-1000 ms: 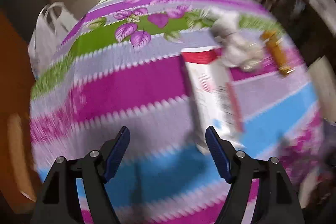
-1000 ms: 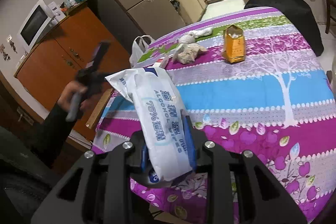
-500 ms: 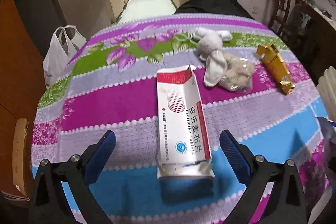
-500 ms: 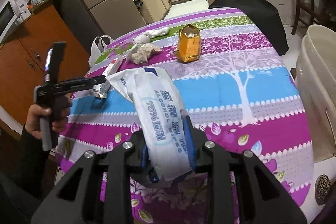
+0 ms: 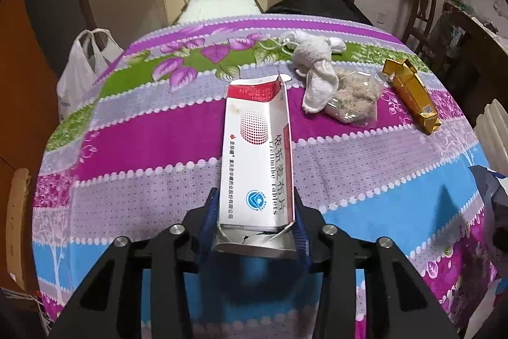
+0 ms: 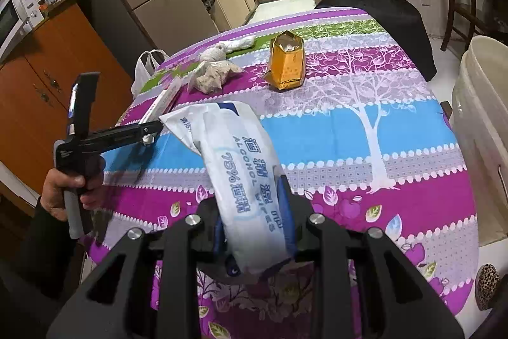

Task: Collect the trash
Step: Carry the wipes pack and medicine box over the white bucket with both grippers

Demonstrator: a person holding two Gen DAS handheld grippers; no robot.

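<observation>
Here the left tongs (image 5: pixel 255 226) are closing on the near end of the white medicine box (image 5: pixel 257 161) lying on the table (image 5: pixel 365 180), pads at its sides; the right tongs (image 6: pixel 254 227) pinch a wipes packet (image 6: pixel 241 173).
</observation>
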